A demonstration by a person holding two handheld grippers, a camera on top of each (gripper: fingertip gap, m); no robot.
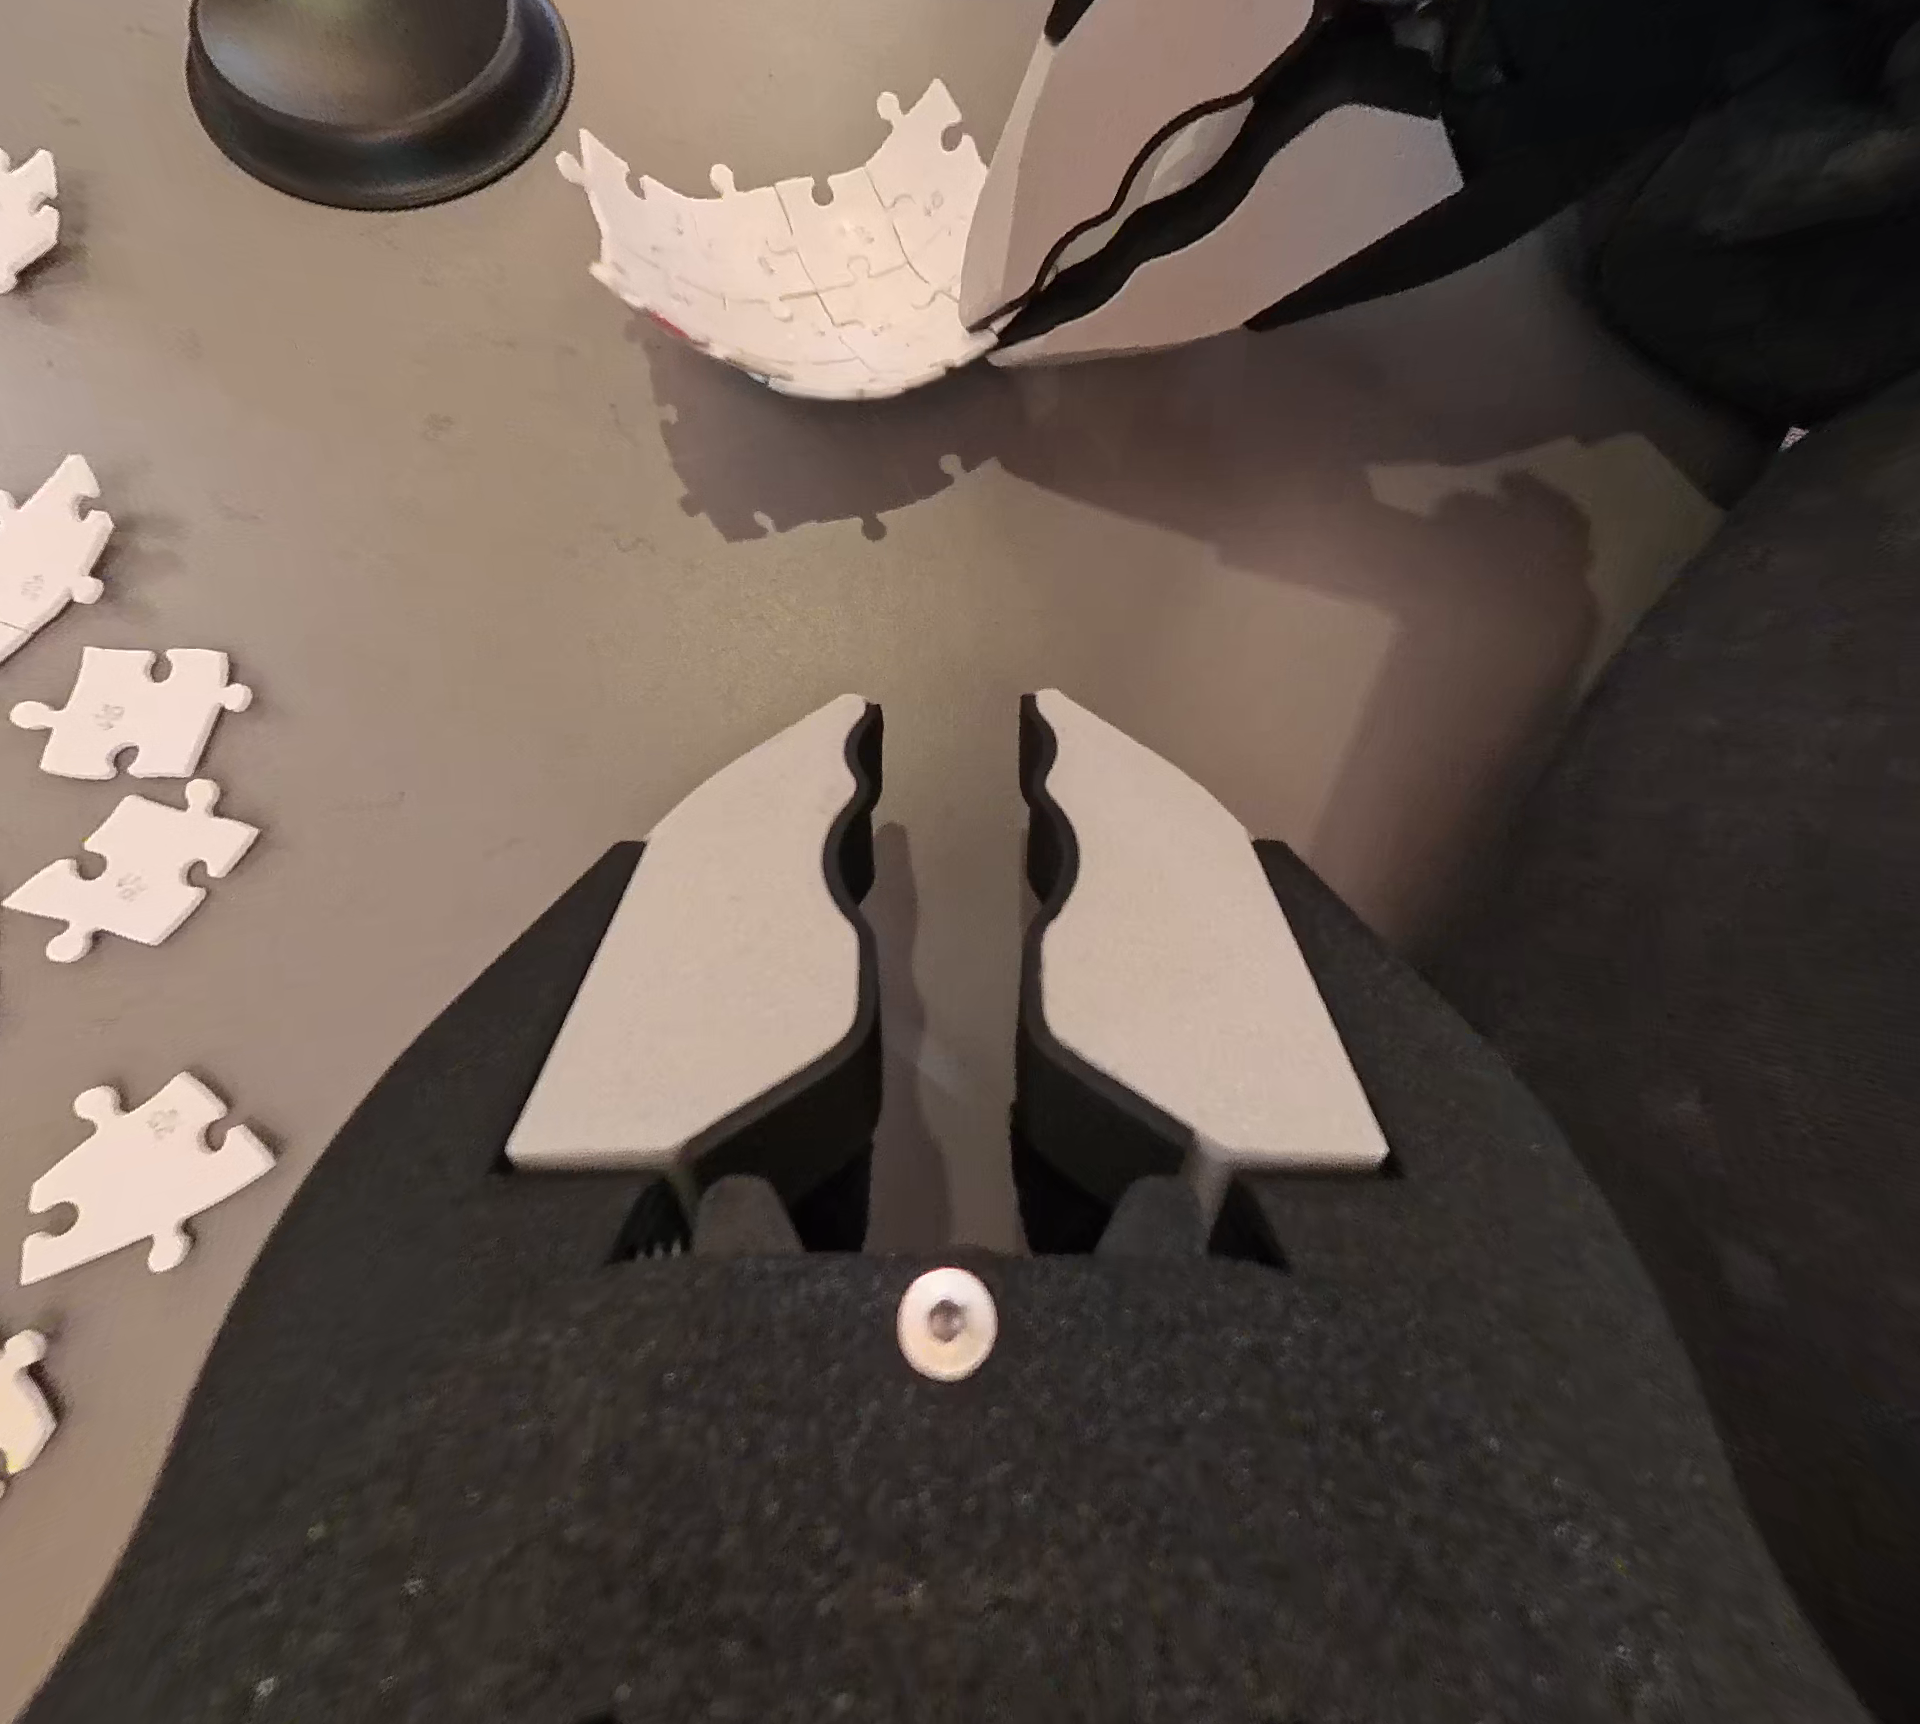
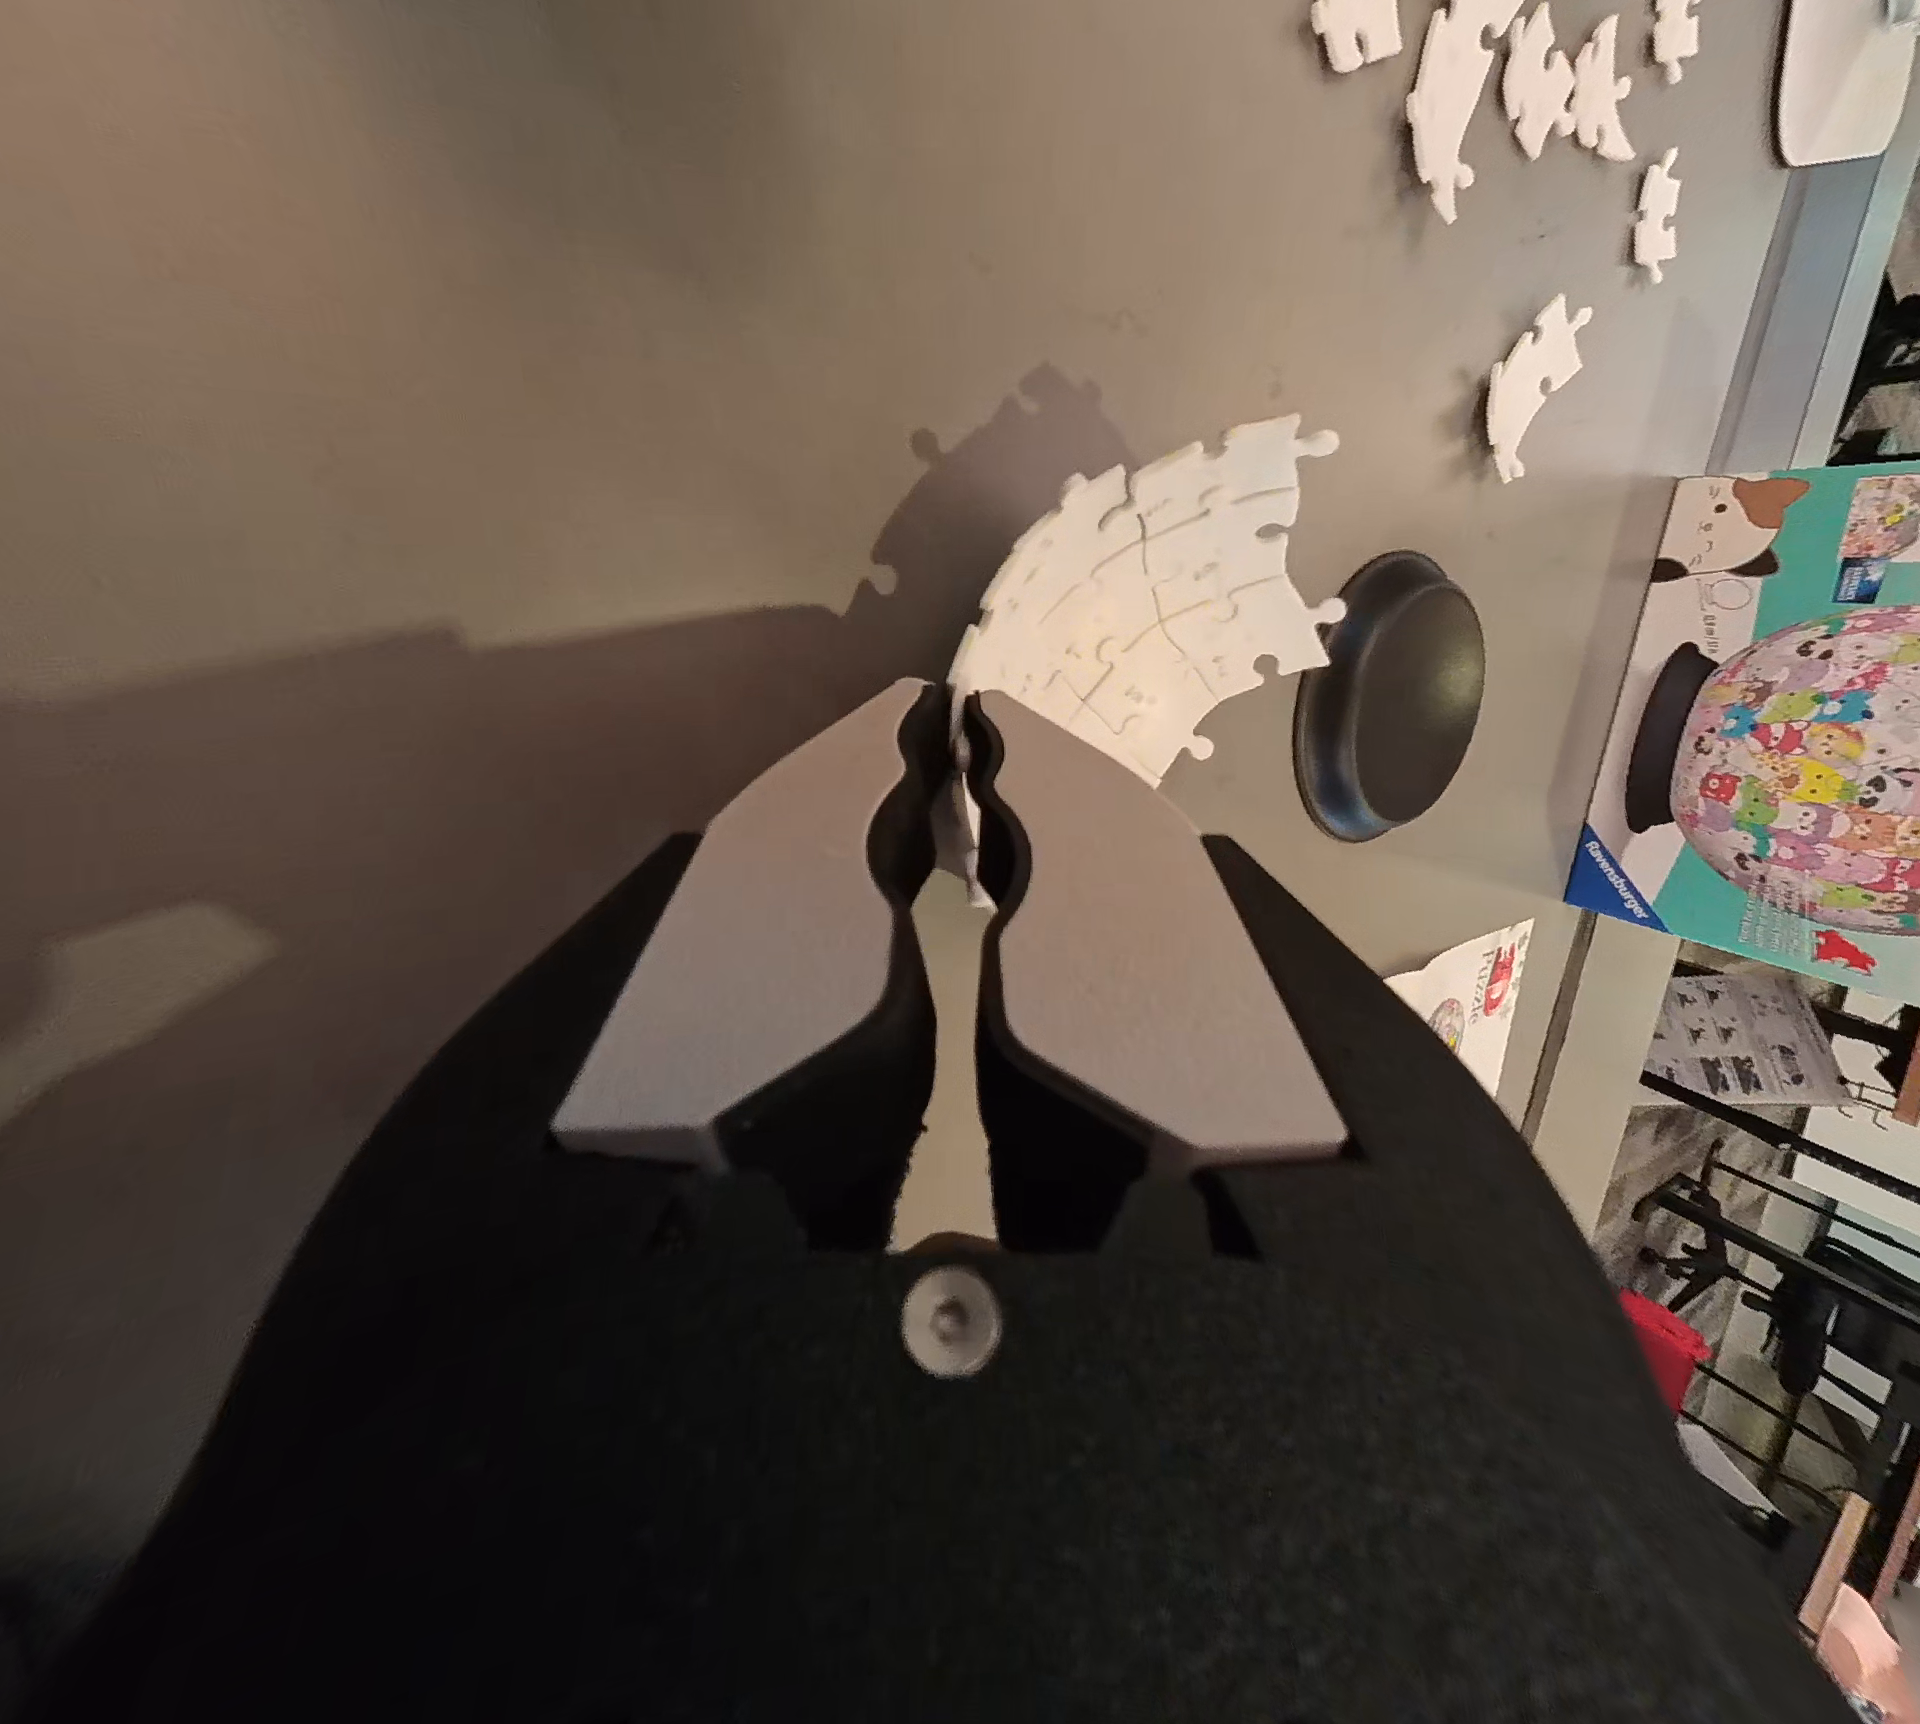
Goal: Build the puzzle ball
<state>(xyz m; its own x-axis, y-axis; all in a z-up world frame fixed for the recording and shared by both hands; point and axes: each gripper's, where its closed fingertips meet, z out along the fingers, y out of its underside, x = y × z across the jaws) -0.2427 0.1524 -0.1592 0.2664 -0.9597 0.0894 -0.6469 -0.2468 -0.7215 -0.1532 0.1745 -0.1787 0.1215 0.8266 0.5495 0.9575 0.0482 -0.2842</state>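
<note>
The right hand-held gripper (image 2: 948,708) is clamping one edge of the curved, partly built puzzle ball (image 1: 800,261), which is resting on the grey tabletop (image 1: 520,479), seemingly tipped on its rounded side. Just beside the puzzle ball, the black round stand (image 1: 374,48) is sitting. The left hand-held gripper (image 1: 951,708) is hovering near the puzzle ball, fingers apart and empty. Loose white pieces (image 1: 130,708) are lying well apart from the puzzle ball.

Printed lettering and a brand strip on teal puzzle box (image 2: 1766,843). Small print on white leaflet (image 2: 1465,1009) beside it. Tiny marks on backs of loose puzzle pieces (image 1: 135,713) and on curved shell (image 1: 810,261), too small to read.
</note>
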